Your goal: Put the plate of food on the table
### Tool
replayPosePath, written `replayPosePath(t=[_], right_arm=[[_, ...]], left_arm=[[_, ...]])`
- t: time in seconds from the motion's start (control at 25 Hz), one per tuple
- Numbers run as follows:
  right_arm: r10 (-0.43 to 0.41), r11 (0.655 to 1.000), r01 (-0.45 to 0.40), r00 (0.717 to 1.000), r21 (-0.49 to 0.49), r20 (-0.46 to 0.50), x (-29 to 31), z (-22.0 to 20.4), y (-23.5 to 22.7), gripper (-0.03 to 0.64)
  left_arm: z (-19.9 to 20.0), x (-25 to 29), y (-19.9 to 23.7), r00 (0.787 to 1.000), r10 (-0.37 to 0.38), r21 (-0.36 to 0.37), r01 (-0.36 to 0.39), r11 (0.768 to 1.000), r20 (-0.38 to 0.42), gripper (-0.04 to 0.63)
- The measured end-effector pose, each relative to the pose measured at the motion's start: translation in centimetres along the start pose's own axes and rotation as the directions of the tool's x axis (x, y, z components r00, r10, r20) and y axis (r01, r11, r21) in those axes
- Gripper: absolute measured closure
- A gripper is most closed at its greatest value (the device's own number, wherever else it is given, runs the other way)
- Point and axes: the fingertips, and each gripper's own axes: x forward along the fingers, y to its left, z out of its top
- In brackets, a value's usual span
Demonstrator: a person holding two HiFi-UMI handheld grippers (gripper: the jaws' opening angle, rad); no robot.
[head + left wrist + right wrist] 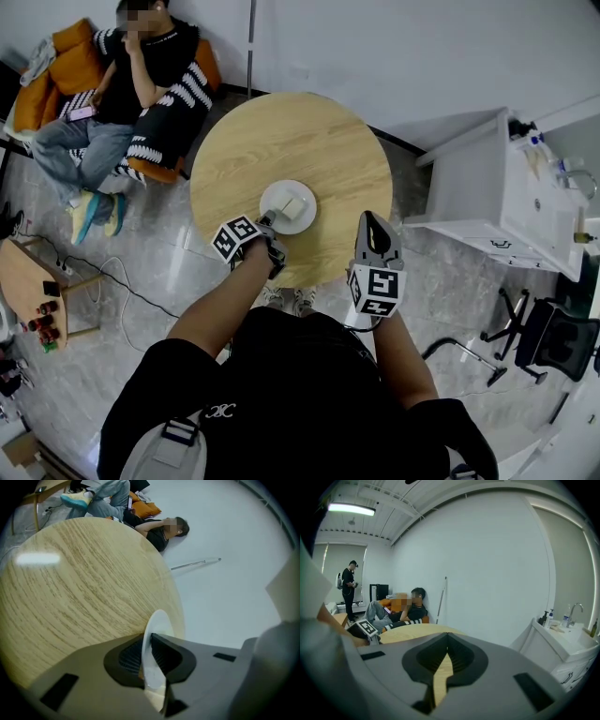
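Your round pale-wood table lies under the round white plate, which sits toward the edge nearest you. I can't tell whether the plate has touched down. Your left gripper is clamped on its rim, so letting go while it's tilted could slide the pale block of food off. Your right gripper hangs empty, jaws together. No writing is readable; the square markers carry only patterns.

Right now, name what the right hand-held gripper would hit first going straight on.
Probably nothing near: the right hand-held gripper points low across the round wooden table toward the white wall. Its height above the wood is unclear.
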Motion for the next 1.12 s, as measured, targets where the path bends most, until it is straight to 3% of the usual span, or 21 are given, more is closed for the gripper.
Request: replayPosePath(t=[0.16,0.36,0.64,0.76,0.96,1.0,1.04,1.12], right_arm=[[-0.002,1.0,0.002,1.0,0.005,-0.002,-0.4,-0.1,-0.4,0.609],[-0.003,1.0,0.003,1.0,0.003,0.001,-0.9,-0.2,-1.0,0.609],[0.026,1.0,-0.026,0.999,-0.013,0.04,-1.3,0.7,-0.8,0.609],[0.035,0.999,-0.035,0.998,-0.002,0.044,-1.3,0.8,-0.9,0.609],[0.063,0.998,-0.063,0.997,0.012,0.042,-0.8,0.7,0.0,0.609],[0.071,0.997,-0.071,0.997,0.015,0.042,-0.7,0.7,0.3,0.609],[0.08,0.997,-0.081,0.996,0.016,0.042,-0.5,0.7,0.6,0.609],[0.099,0.995,-0.1,0.994,0.012,0.044,-0.2,0.9,1.2,0.609]], left_arm=[[-0.1,0.0,0.1,0.995,0.09,-0.004,-0.09,0.996,-0.032,0.557],[0.3,-0.2,0.2,0.974,0.22,0.093,-0.215,0.972,-0.049,0.532],[0.1,-1.0,0.6,0.949,0.313,0.195,-0.3,0.934,-0.039,0.494],[-0.2,-1.7,0.8,0.946,0.324,0.219,-0.309,0.926,-0.034,0.494],[-0.4,-2.8,0.5,0.958,0.284,0.251,-0.267,0.93,-0.034,0.5],[-0.4,-3.1,0.4,0.96,0.277,0.263,-0.26,0.929,-0.029,0.524],[-0.4,-3.4,0.3,0.963,0.269,0.277,-0.253,0.927,-0.023,0.589],[-0.7,-3.7,-0.4,0.972,0.234,0.308,-0.215,0.927,-0.028,0.589]])
